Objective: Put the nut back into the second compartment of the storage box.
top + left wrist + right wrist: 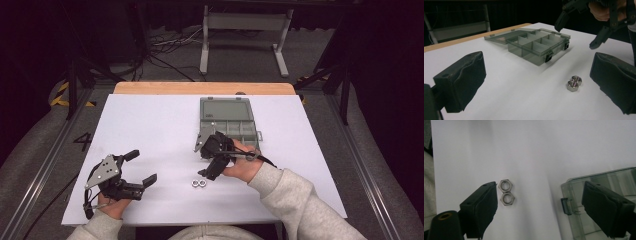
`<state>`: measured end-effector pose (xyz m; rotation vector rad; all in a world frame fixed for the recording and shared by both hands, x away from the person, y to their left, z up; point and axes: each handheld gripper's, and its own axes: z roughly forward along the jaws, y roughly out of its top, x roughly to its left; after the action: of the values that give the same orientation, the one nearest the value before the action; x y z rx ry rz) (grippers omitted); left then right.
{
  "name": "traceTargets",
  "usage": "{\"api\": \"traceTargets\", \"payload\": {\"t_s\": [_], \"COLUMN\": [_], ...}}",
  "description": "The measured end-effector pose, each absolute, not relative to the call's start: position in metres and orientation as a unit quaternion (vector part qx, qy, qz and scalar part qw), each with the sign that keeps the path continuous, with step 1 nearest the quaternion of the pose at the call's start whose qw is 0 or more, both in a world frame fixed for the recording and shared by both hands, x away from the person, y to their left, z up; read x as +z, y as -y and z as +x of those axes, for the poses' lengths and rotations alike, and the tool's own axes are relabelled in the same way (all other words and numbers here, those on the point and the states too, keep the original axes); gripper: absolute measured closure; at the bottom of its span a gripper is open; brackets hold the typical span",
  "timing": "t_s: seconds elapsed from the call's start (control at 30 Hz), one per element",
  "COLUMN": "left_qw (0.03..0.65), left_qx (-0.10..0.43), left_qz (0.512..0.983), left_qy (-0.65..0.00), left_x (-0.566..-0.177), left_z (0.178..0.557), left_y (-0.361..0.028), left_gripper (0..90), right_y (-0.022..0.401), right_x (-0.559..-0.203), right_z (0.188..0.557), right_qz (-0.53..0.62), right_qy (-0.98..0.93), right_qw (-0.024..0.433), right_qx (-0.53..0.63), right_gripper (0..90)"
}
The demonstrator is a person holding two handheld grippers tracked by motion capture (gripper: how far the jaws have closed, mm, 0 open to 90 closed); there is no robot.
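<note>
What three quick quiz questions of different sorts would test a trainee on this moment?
1. True or false: the two nuts touch each other.
2. The box lid is: A) shut, B) open and lying flat.
3. What, if anything, does the right claw hold?

Key: 1 true. 2 B. 3 Nothing; it is open above the white sheet, nuts beside one pad. The left claw is open too.

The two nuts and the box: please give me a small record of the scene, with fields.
nuts: two metal hex nuts, flat on the white table, touching each other
box: grey clear compartment box, lid open, compartments look empty
right gripper: open, above the table between nuts and box, holding nothing
left gripper: open, holding nothing, apart from the nuts
</note>
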<state>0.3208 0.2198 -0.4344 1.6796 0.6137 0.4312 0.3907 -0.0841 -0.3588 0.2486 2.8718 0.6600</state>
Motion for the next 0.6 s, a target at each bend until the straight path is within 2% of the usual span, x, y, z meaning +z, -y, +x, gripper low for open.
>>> {"api": "traceTargets", "payload": {"t_s": [0.2,0.6], "left_qw": [0.607,0.608], "left_qx": [0.187,0.186], "left_qz": [0.725,0.724], "left_qy": [-0.266,-0.267], "left_x": [-0.434,-0.435], "left_z": [0.321,0.321], "left_y": [-0.220,-0.219], "left_gripper": [1.1,1.1], "right_y": [0.078,0.068], "right_x": [-0.376,-0.409], "right_z": [0.384,0.379], "right_qz": [0.076,0.061], "right_qy": [-0.973,-0.985], "right_qw": [0.073,0.034], "right_qx": [0.207,0.160], "right_gripper": [17.9,36.0]}}
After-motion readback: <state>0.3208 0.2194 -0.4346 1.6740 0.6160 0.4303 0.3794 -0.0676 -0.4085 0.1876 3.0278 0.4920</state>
